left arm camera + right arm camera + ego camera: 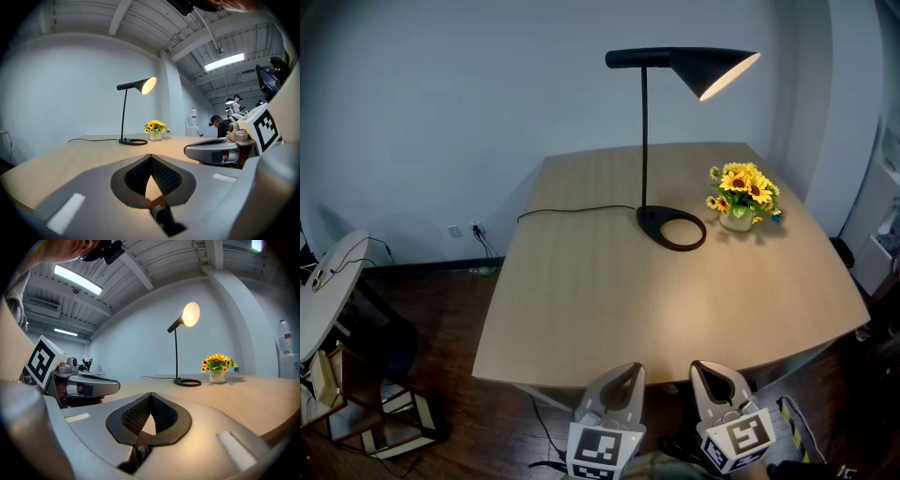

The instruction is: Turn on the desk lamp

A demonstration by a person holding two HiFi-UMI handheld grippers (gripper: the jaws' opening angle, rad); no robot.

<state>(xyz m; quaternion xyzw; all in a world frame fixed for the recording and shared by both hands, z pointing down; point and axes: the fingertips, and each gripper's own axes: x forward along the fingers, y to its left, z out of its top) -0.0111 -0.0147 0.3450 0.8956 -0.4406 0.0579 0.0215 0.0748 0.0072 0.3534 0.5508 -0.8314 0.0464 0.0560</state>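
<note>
A black desk lamp point(644, 141) stands at the far middle of the wooden table point(581, 319), with its ring base point(671, 228) on the top. Its cone shade point(712, 70) glows, so the lamp is lit. It also shows lit in the left gripper view, as the lamp point(125, 112), and in the right gripper view, as the lamp point(176, 352). My left gripper point(630, 371) and right gripper point(701, 367) hover side by side at the table's near edge, far from the lamp. Both are shut with nothing in them: the left gripper point(150, 157) and the right gripper point(150, 394) have their tips together.
A small pot of sunflowers point(743, 192) stands right of the lamp base. The lamp's black cord point(572, 211) runs left off the table towards a wall socket point(464, 230). A white round side table point(328, 291) and a wooden frame point(375, 412) stand at the left.
</note>
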